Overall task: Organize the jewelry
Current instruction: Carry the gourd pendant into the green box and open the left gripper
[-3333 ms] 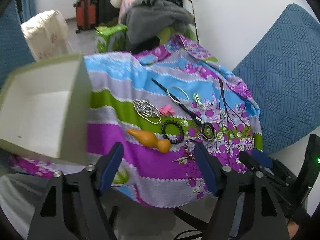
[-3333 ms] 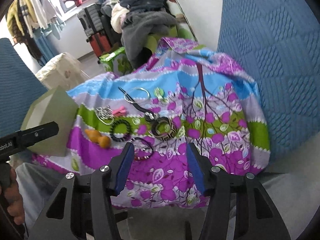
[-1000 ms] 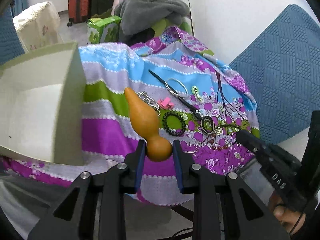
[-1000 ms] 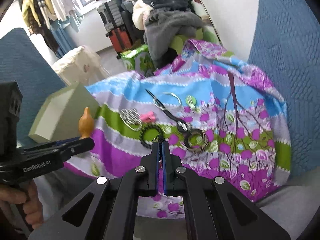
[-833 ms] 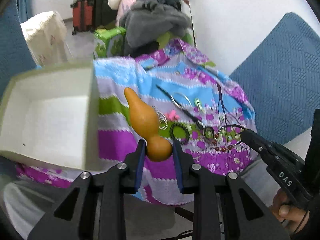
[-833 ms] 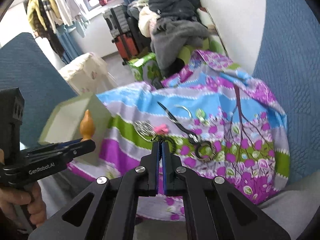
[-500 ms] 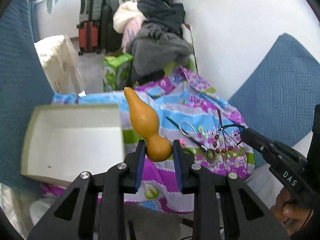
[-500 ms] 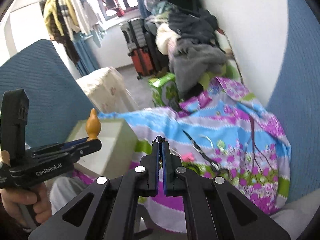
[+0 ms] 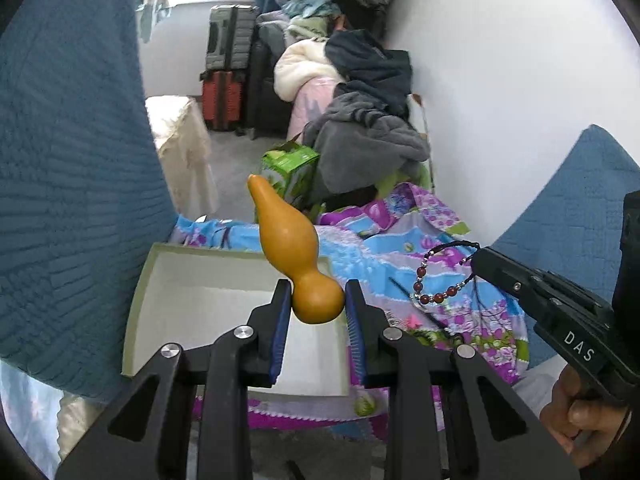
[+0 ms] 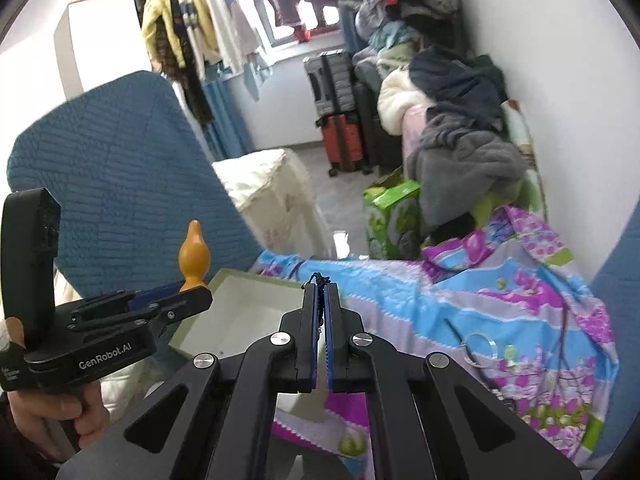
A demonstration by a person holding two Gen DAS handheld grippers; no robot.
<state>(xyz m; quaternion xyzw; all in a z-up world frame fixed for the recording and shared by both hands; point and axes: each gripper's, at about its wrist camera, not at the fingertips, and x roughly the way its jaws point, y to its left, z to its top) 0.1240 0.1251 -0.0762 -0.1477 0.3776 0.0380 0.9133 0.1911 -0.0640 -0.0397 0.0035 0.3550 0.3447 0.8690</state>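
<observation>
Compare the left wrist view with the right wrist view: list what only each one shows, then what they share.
Only the left wrist view shows the beaded bracelet hanging from the right gripper, and the pink clip on the cloth.

Only the right wrist view shows the clothes rack by the window and the silver ring on the cloth.

Both show the orange gourd clamped in the left gripper, the open box, the patterned cloth and the red suitcase.

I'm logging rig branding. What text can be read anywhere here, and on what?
"DAS": white letters on the black right gripper body.
"GenRobot.AI": white letters on the black left gripper body.
Small white print beside it: too small to read.
Green printed carton: print blurred.
</observation>
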